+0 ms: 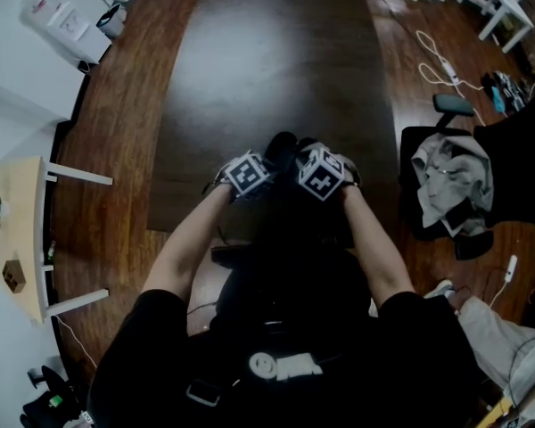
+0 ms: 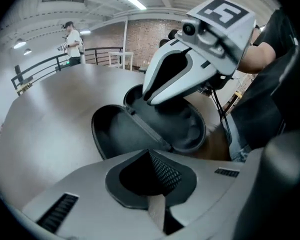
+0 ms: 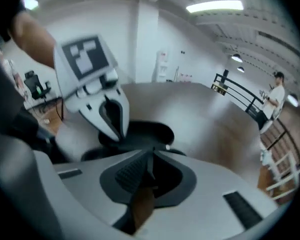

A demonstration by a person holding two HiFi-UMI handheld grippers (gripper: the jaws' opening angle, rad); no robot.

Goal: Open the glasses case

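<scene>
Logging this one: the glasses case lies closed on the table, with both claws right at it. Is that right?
No. The glasses case lies open, its two halves spread apart on the table, as the left gripper view shows. The rest holds: the left claw and the right claw are both right at it.

The glasses case (image 2: 149, 129) lies open on the table (image 1: 267, 52), midway across and toward its near edge. The left gripper (image 2: 151, 156) stands just left of it and the right gripper (image 3: 150, 156) just right, side by side. A chair (image 1: 446, 181) stands right of the table, and a side table (image 1: 22, 230) stands left.
</scene>
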